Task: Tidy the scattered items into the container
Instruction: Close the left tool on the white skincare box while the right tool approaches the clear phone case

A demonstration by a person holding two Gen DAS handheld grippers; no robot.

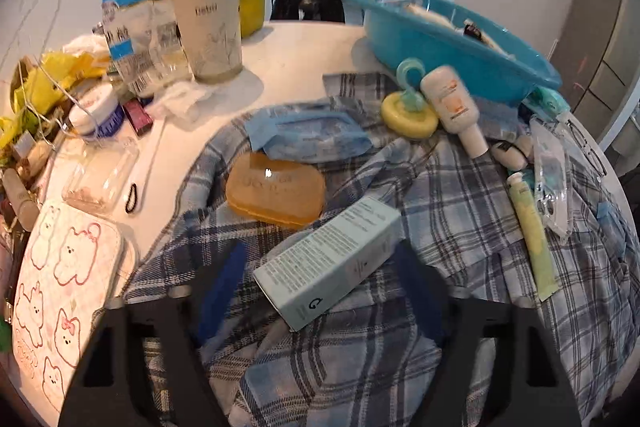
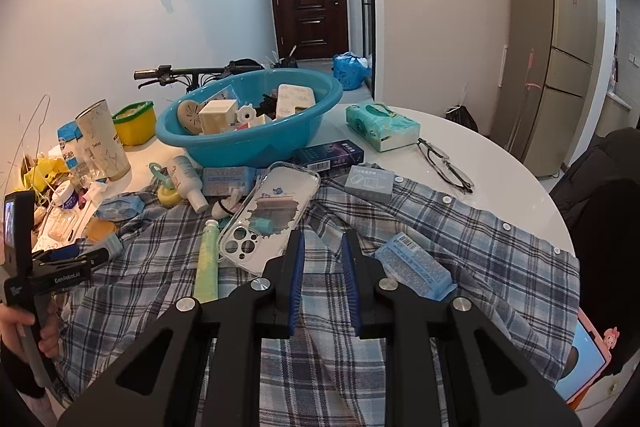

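My left claw (image 1: 320, 291) straddles the pale carton (image 1: 330, 263) lying askew on the plaid shirt (image 1: 352, 359); its pads are not yet pressing, so it is released. My right claw (image 2: 323, 259) is clenched on nothing, resting over the shirt with the clear phone case (image 2: 266, 215) just left of its tips. The blue basin (image 2: 248, 143) sits well beyond both. Because the carton lies diagonal between my pads, it could twist and slip, or I could pinch shirt fabric and drag the orange soap box (image 1: 275, 189) ahead.
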